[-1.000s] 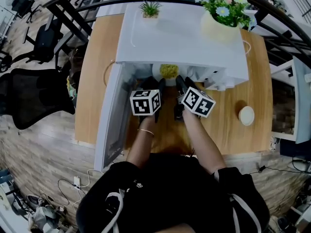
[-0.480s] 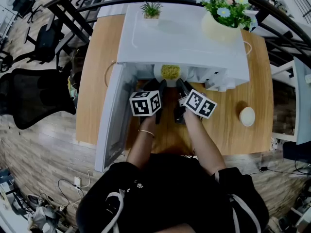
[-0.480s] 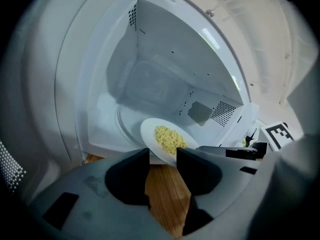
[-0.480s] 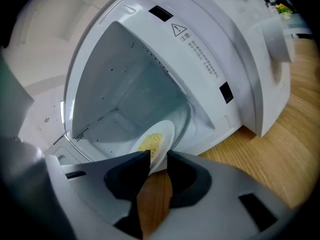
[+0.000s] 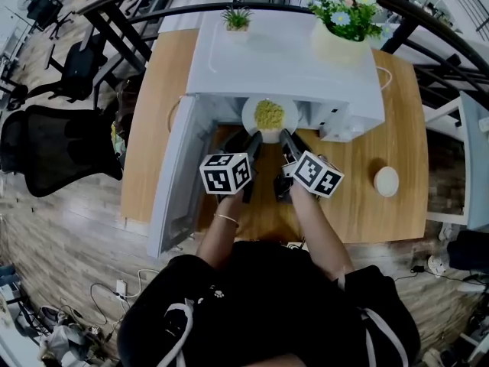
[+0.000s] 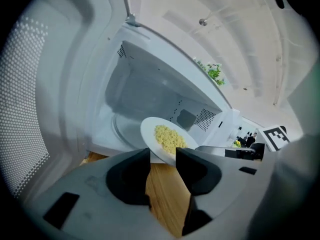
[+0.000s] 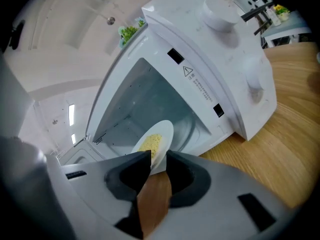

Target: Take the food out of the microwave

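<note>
A white plate (image 5: 269,118) of yellow food (image 5: 269,113) hangs at the mouth of the open white microwave (image 5: 283,60), half out of the cavity. My left gripper (image 5: 251,139) grips the plate's near rim from the left. Its jaws have just been closing with the rim between them. My right gripper (image 5: 287,138) is shut on the rim beside it. In the left gripper view the plate (image 6: 161,132) tilts above the left gripper (image 6: 162,156). In the right gripper view the plate (image 7: 162,134) stands edge-on in the right gripper (image 7: 158,161).
The microwave door (image 5: 172,182) swings open at the left, close to my left forearm. A flower pot (image 5: 344,40) and a small plant (image 5: 235,17) stand on the microwave. A round white lid (image 5: 386,180) lies on the wooden table (image 5: 149,128) at the right.
The plate has come out of the microwave cavity toward me, and both grippers have drawn back with it.
</note>
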A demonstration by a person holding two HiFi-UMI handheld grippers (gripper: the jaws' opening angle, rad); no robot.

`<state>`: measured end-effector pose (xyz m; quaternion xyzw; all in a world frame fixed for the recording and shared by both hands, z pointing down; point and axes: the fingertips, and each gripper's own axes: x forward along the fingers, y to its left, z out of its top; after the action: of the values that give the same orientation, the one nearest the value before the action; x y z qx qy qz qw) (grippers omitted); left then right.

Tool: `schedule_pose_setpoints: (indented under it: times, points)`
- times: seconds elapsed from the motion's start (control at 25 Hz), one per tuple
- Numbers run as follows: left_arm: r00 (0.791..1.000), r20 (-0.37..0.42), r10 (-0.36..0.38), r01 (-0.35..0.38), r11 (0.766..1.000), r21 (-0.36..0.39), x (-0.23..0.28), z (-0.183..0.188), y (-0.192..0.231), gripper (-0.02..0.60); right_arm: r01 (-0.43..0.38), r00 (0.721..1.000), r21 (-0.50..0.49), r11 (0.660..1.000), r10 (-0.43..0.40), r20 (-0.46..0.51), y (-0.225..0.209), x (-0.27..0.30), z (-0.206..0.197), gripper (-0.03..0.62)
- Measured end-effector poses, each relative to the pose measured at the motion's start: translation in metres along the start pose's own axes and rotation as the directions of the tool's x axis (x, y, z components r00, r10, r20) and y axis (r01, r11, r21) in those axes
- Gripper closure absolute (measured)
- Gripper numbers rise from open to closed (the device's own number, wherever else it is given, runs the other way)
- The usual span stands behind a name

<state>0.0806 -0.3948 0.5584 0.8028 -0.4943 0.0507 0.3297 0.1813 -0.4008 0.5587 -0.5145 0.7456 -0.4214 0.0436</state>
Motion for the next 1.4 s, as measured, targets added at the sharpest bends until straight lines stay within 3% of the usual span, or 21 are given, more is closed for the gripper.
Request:
schedule_pose_setpoints:
  times: [0.68, 1.4]
  points:
    - [0.995, 0.087, -0.040, 0.030, 0.992, 0.119, -0.090, -0.015, -0.069, 0.420, -0.125, 0.989, 0.013, 0.992, 0.124, 0.077, 0.035, -0.105, -0.016, 0.503]
    - [0.982, 0.166, -0.092, 0.065, 0.985, 0.160, -0.151, -0.033, -0.127, 0.420, -0.194, 0.967, -0.044, 0.980, 0.199, 0.157, 0.056, -0.189, -0.018, 0.508]
